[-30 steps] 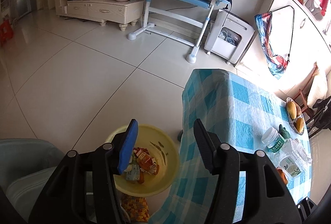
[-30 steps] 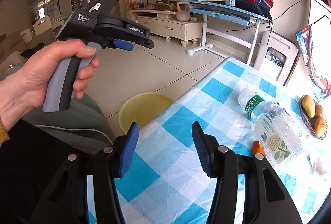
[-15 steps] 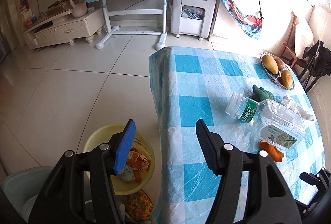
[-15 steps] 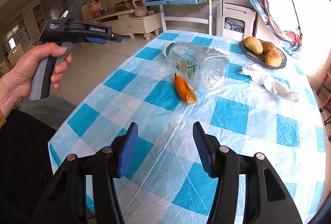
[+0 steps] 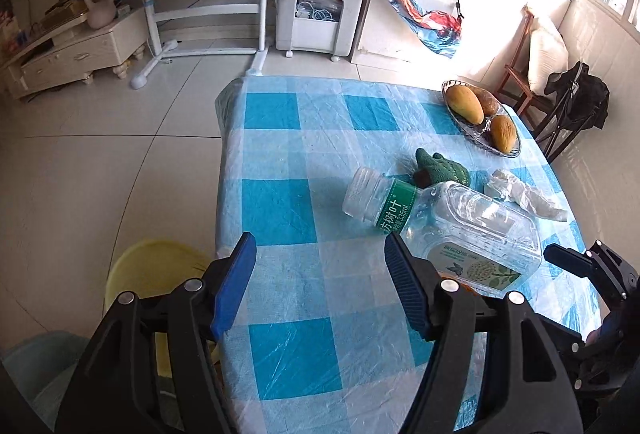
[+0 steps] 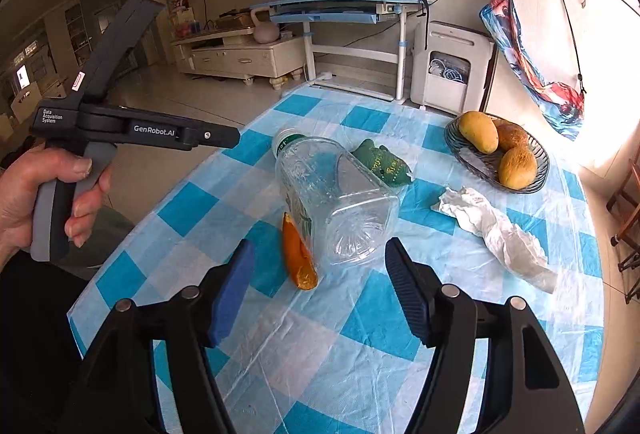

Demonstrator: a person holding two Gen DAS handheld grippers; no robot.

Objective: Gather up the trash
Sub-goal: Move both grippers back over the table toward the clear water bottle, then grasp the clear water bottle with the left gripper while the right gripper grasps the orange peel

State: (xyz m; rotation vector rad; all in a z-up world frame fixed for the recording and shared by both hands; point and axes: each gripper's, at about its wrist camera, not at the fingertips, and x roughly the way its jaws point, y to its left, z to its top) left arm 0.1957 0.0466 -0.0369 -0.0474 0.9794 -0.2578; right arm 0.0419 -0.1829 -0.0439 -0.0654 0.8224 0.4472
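Both grippers hover over the blue-and-white checked surface (image 6: pixel 372 318) with nothing between their jaws, which have just been opening. The right gripper (image 6: pixel 318 290) faces the clear empty plastic bottle with a green label (image 6: pixel 332 201), lying on its side at the frame's centre with its base towards the camera. An orange peel strip (image 6: pixel 298 258) lies against the bottle's left flank, a crumpled white tissue (image 6: pixel 492 230) lies to the right, and a green wrapper (image 6: pixel 380 161) sits behind.

In the left wrist view, the left gripper (image 5: pixel 318 282) stands open near the bottle's neck, and the yellow plastic bin (image 5: pixel 152 274) waits on the floor at lower left.

The bottle looks the likeliest next pick. Being wide and slippery, it probably wants the jaws spread fully and squarely across its flat sides, clear of the peel.
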